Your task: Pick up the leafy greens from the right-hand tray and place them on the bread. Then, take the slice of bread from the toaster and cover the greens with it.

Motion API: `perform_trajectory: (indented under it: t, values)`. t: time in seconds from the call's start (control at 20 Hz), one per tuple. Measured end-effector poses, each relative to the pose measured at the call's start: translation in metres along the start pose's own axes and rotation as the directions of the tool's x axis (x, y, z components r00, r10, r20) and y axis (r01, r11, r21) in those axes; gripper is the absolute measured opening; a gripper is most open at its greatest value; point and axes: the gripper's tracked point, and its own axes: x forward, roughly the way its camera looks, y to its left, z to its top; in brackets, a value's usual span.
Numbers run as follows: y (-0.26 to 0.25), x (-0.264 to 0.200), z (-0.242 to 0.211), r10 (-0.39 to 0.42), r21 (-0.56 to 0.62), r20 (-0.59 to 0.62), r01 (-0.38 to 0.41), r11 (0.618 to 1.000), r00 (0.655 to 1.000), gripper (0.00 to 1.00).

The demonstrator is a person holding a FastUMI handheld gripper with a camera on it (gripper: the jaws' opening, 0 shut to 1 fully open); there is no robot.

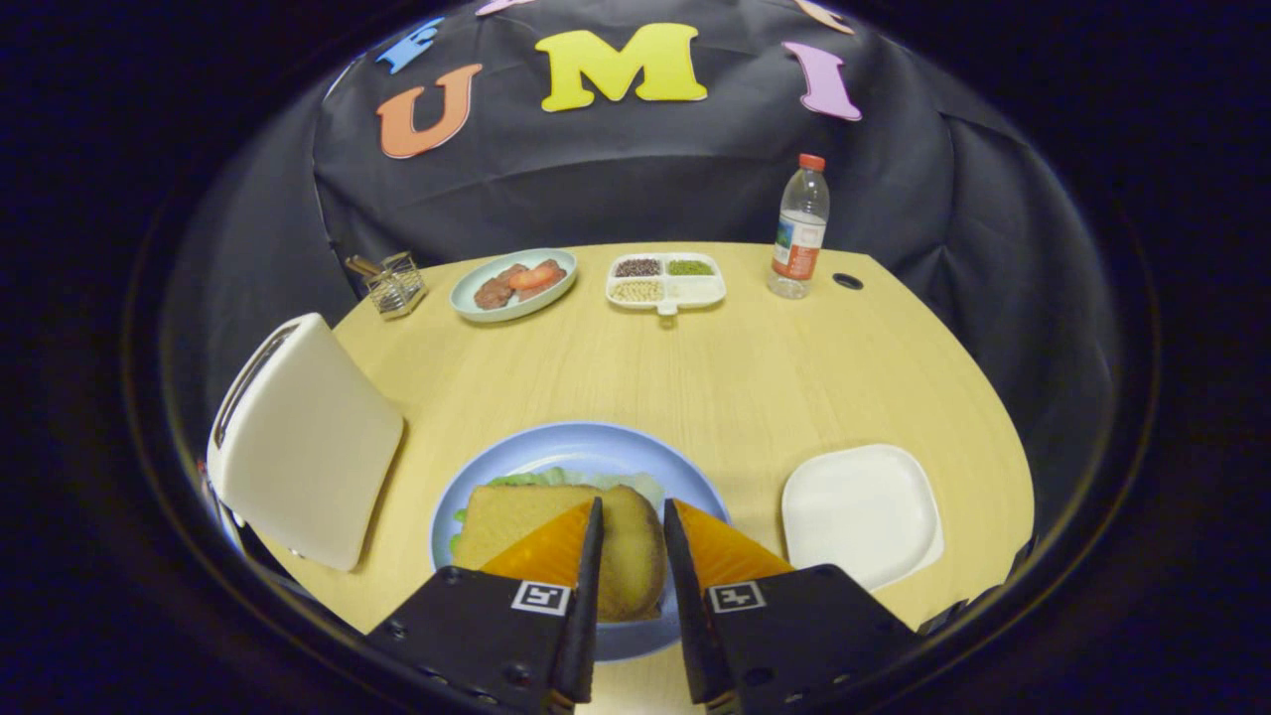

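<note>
Gripper: the gripper hangs over the blue plate, its 2 fingers spread a little with a narrow gap between them; nothing is pinched.
Bread: 1 slice of bread lies on the plate, partly under and between the fingers, flat as far as can be judged.
Leafy greens: the leafy greens show as a green fringe beyond and beside the slice, so they sit beneath it.
Right-hand tray: the white tray beside the plate holds nothing.
Toaster: the white toaster stands on the other side of the plate; its slot is seen only edge-on, contents cannot be told.
Step in hand: judged to be the release after covering. Do it well by opening fully before lifting, rising straight up, and not dragging the slice off the greens.
Task standing: judged all but complete.
Desk: pale wood desk, flat and dry-looking.
Far items: a dish of food, a 4-part dish of grains, a bottle and a small wire holder, all well apart from the plate.
Room: black cloth closes the booth behind the desk.
</note>
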Motion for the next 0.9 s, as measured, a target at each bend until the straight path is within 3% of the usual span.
perform_trajectory:
  t: [0.25,0.45,0.55,0.7,0.9]
  values:
    - [-0.02,-0.011,0.009,-0.022,0.061,0.088,0.017,0.998,0.996,0.4]
    - [-0.021,-0.048,0.027,-0.027,0.069,0.19,0.014,0.998,0.981,0.63]
    - [-0.027,-0.078,0.049,-0.066,0.065,0.288,0.049,0.997,0.955,0.73]
    - [-0.013,-0.13,0.073,-0.054,0.041,0.409,0.041,0.998,0.911,0.82]
    - [0.004,-0.189,0.088,-0.046,0.029,0.519,0.037,0.999,0.853,0.89]
